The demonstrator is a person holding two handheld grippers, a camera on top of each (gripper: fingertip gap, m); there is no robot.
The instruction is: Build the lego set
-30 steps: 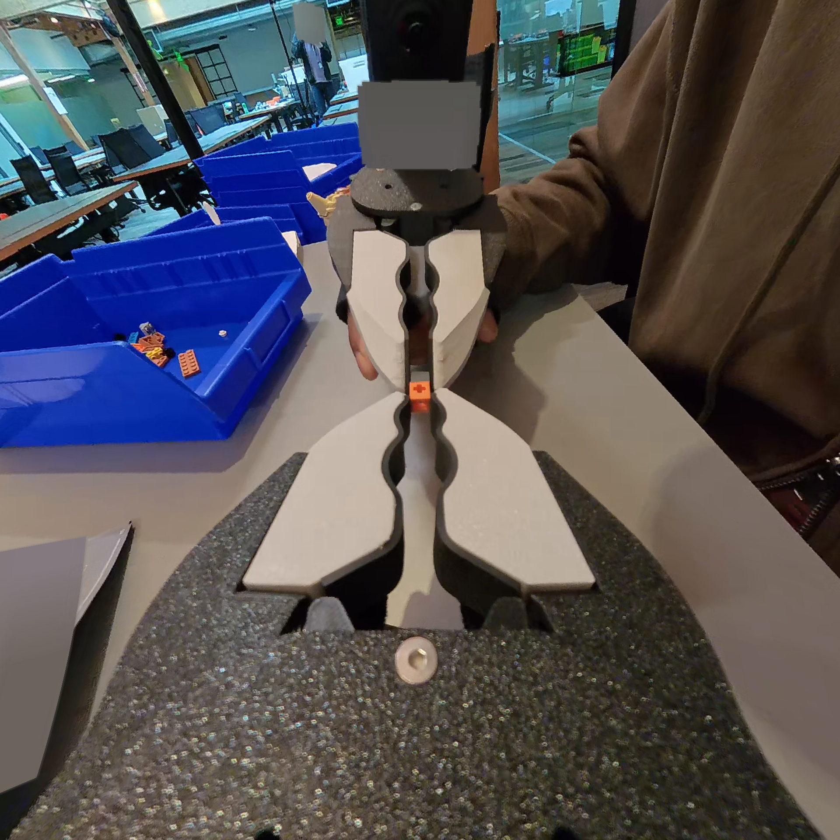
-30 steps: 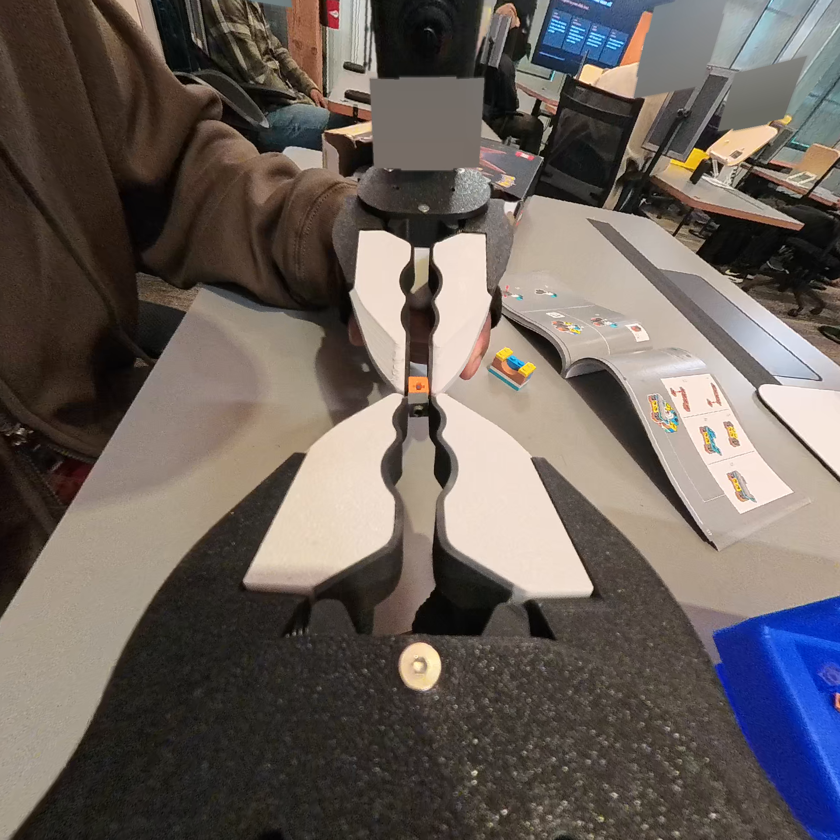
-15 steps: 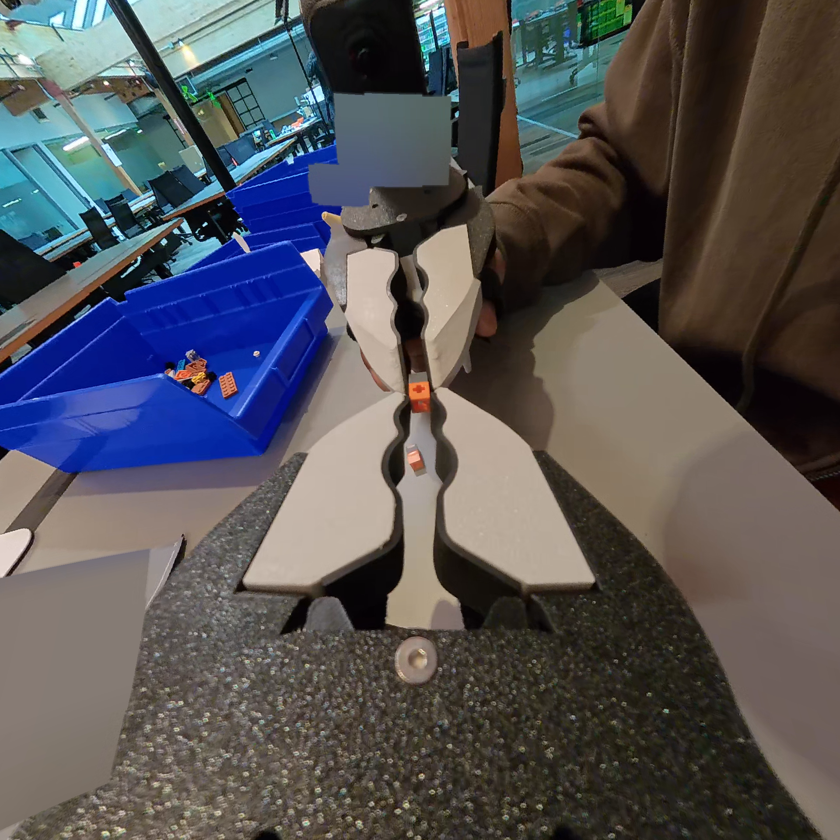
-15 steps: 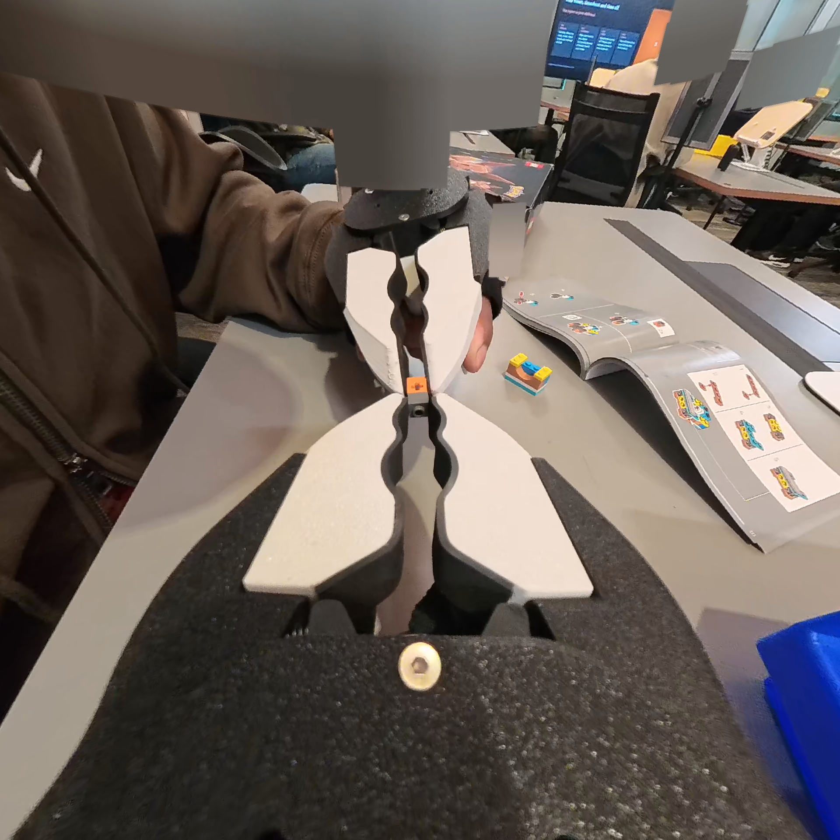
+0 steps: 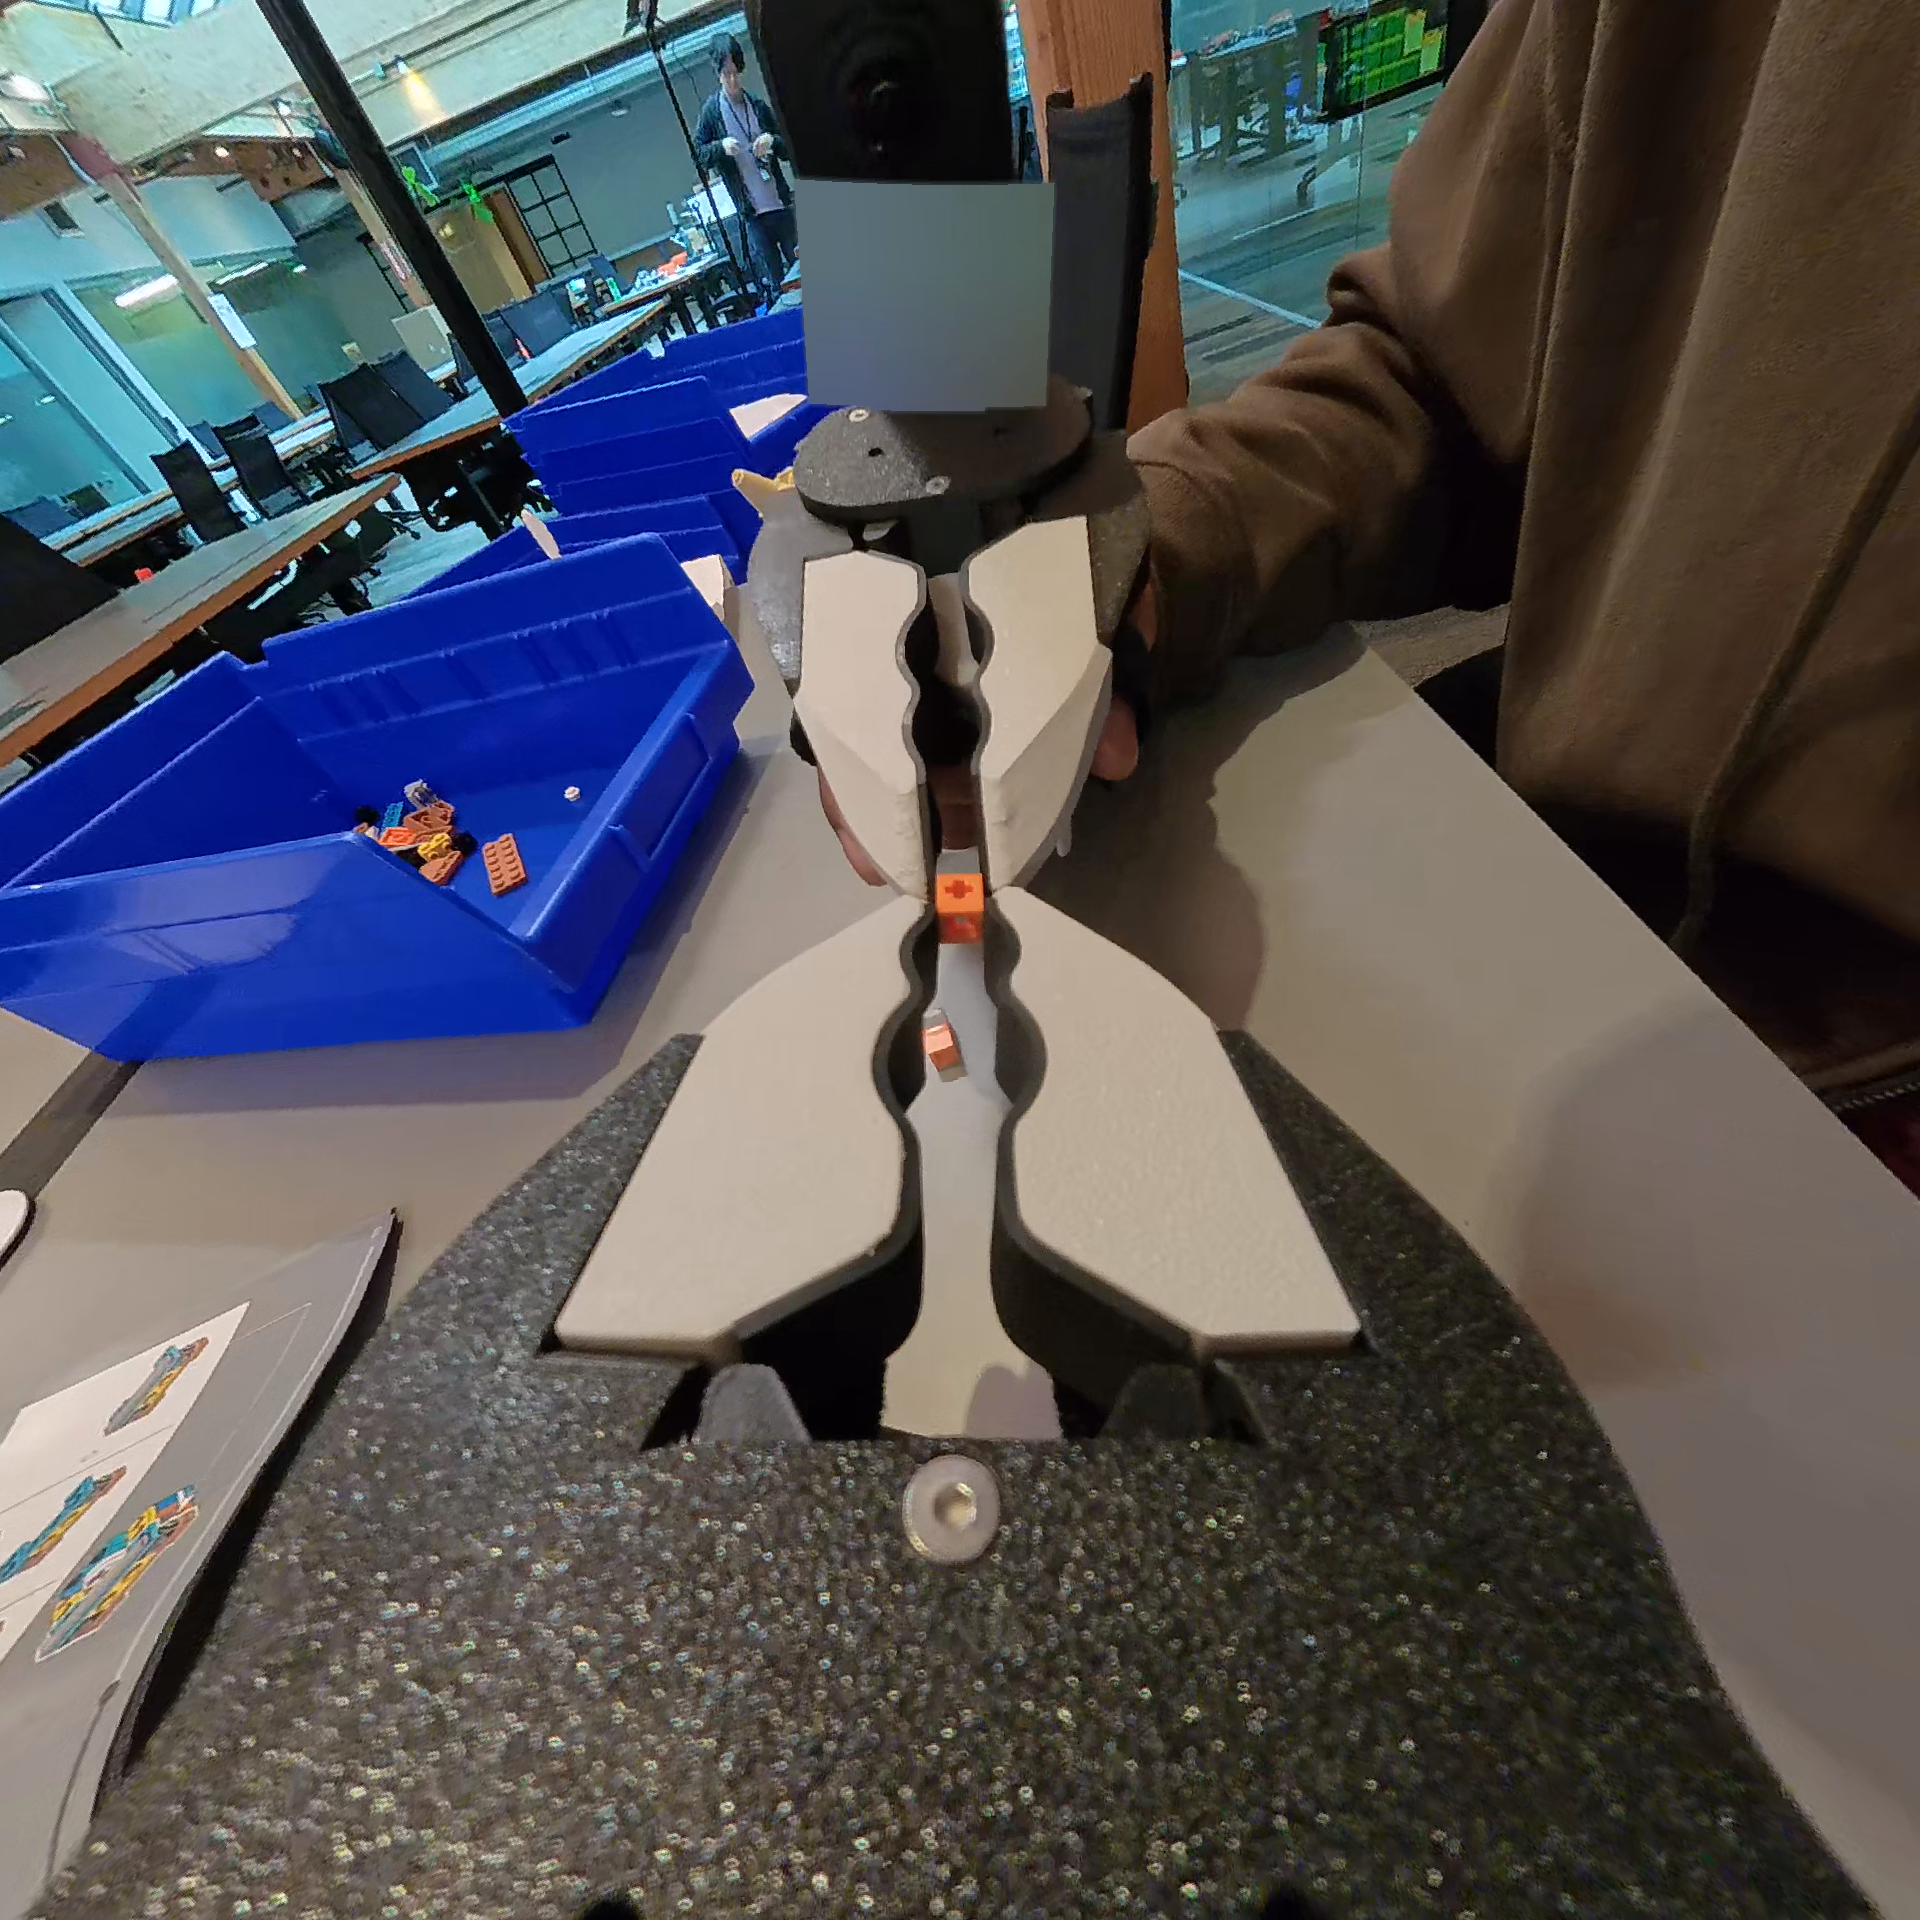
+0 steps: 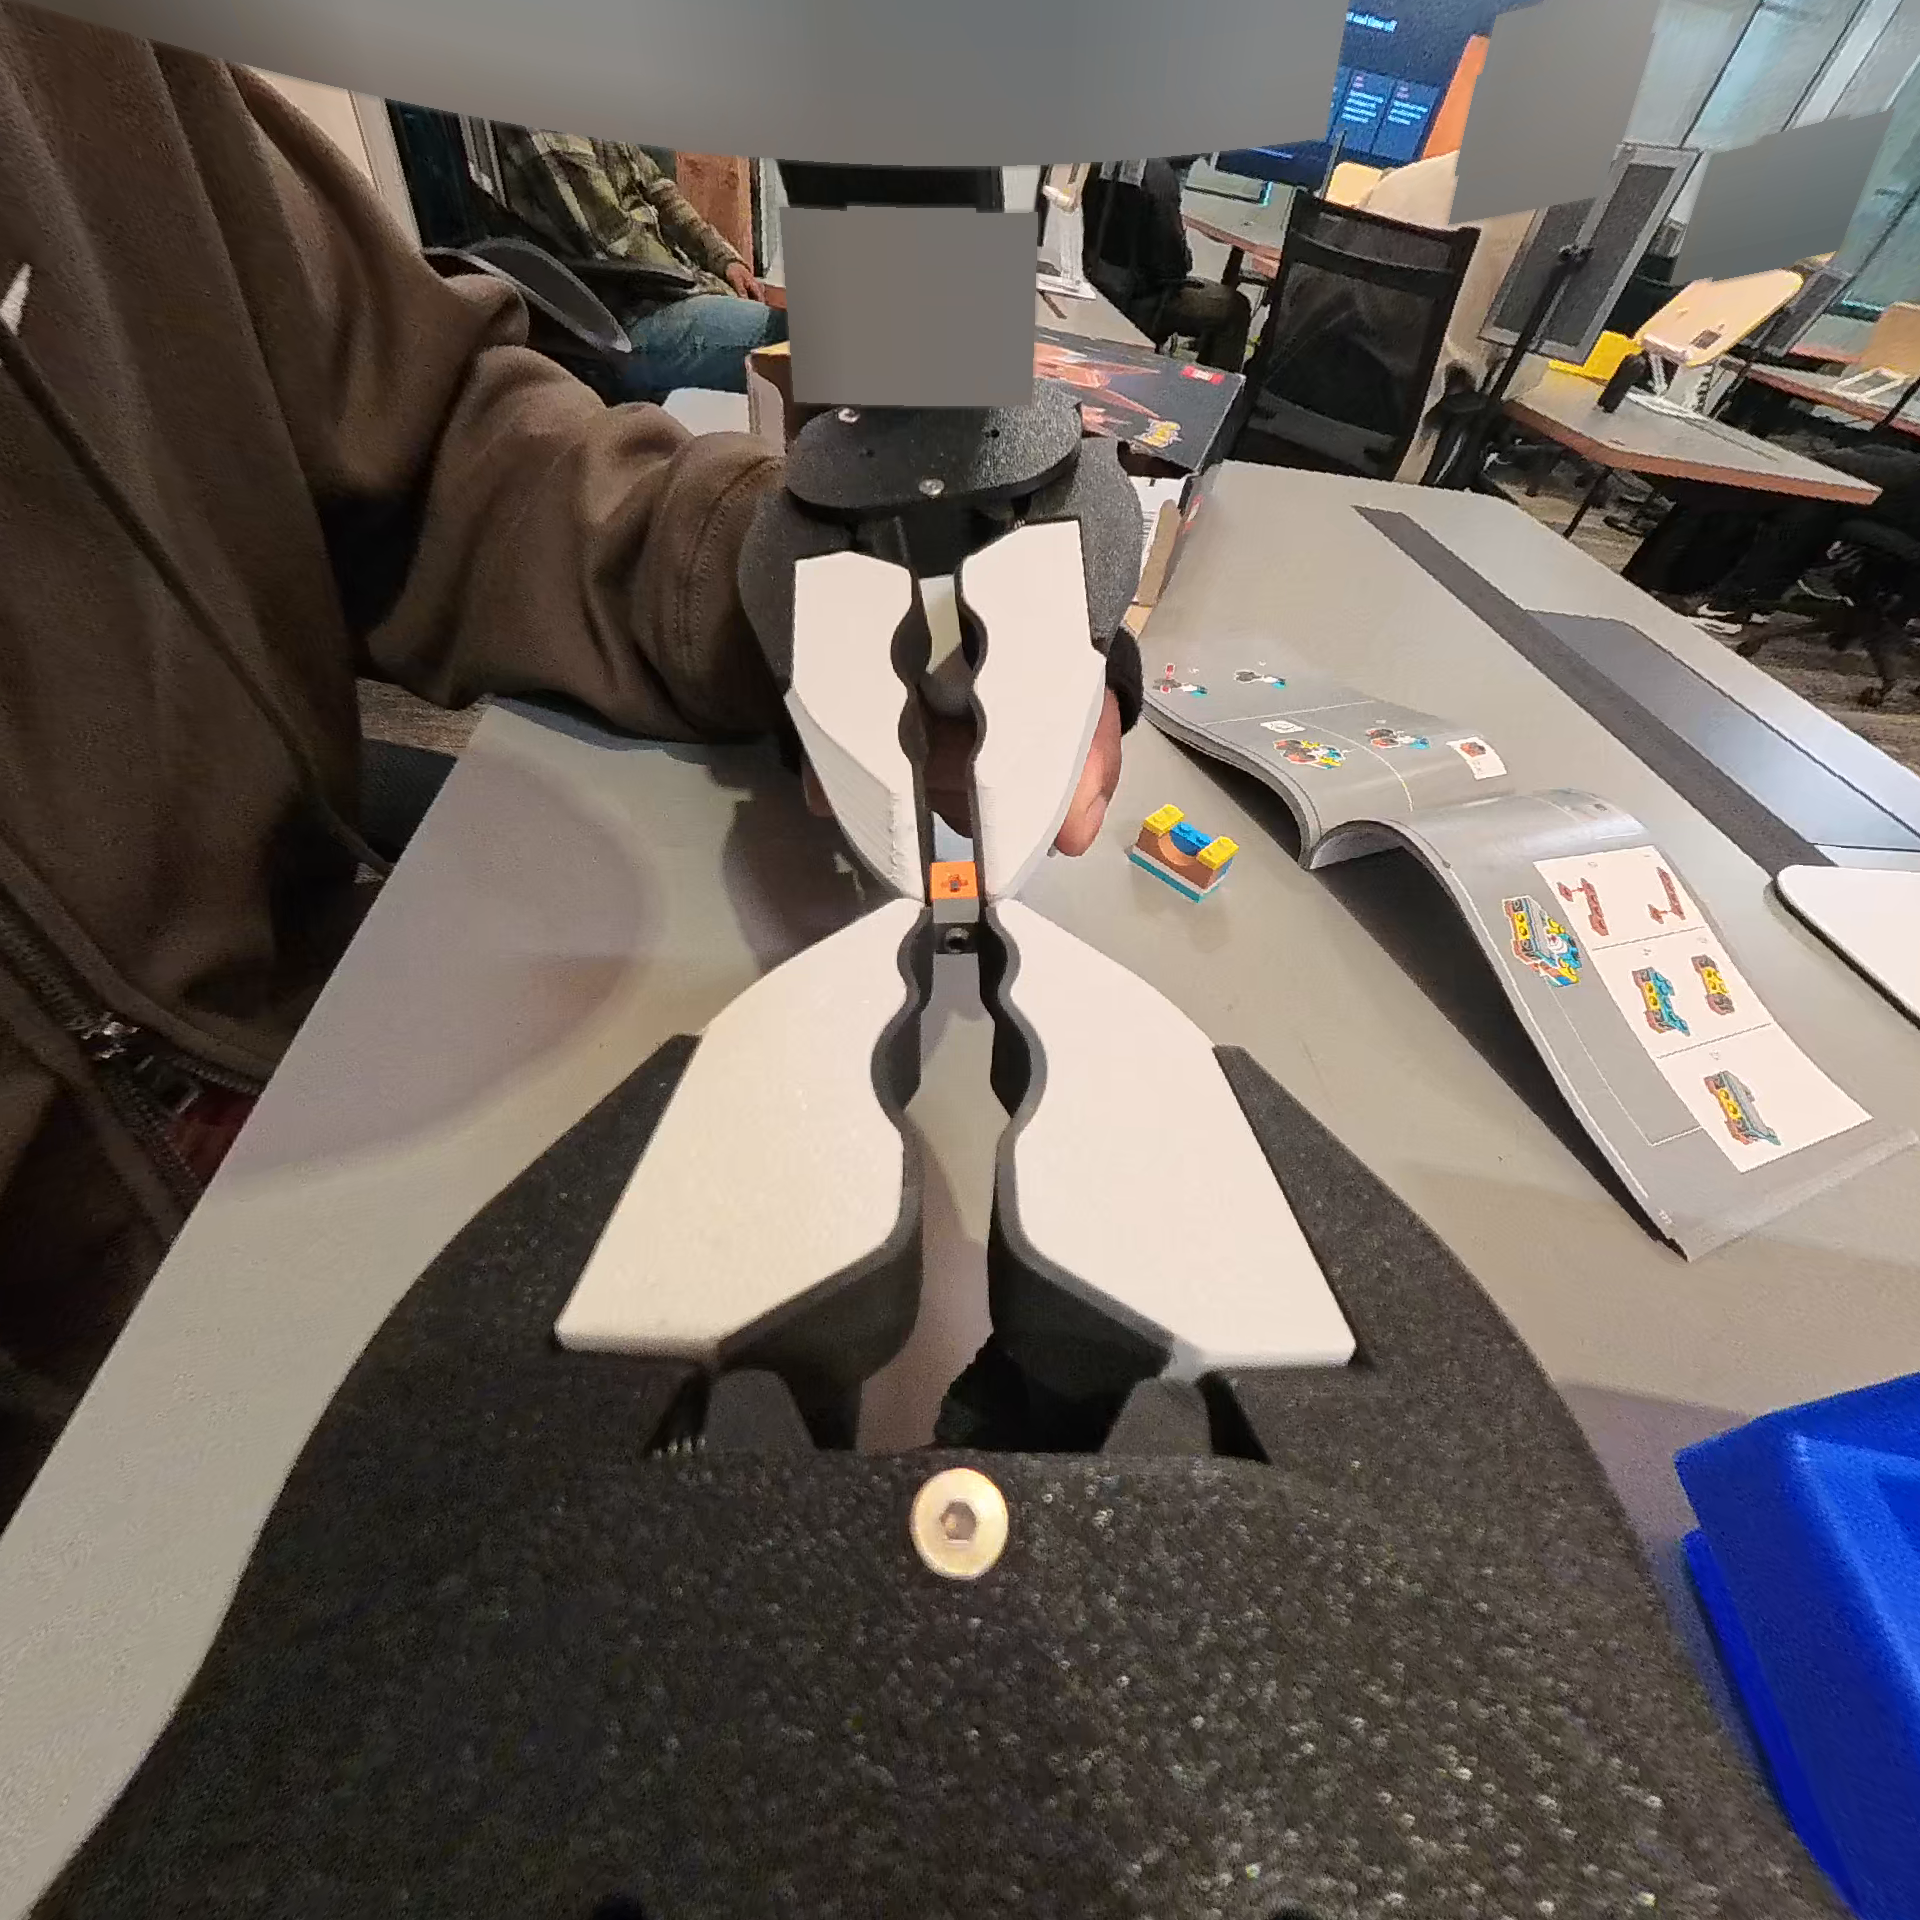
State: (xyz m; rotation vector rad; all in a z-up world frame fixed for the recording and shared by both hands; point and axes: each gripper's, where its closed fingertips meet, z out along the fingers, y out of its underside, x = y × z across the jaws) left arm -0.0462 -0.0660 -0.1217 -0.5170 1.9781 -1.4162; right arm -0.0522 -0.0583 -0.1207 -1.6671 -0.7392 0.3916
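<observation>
My two grippers meet tip to tip above the grey table (image 5: 1455, 935). My left gripper (image 5: 958, 920) is shut on a small orange brick (image 5: 958, 904) with a cross-shaped hole. My right gripper (image 6: 953, 920) is shut on a small grey brick (image 6: 953, 925) with a round hole. The two bricks are pressed against each other. The orange brick (image 6: 954, 881) also shows in the right wrist view, held by the far gripper. A small orange and grey piece (image 5: 940, 1044) shows through the gap between my left fingers, on the table below.
A blue bin (image 5: 582, 935) with several loose bricks (image 5: 447, 842) stands at the left. An open instruction booklet (image 6: 1558, 935) and a small brown, blue and yellow assembly (image 6: 1184, 852) lie on the table. A person's brown sleeve (image 6: 468, 520) is close behind the grippers. My left and right fingertips are right by each other.
Both grippers stay tip to tip with their bricks and have tilted and shifted together. The small orange and grey piece below my left fingers has come into view.
</observation>
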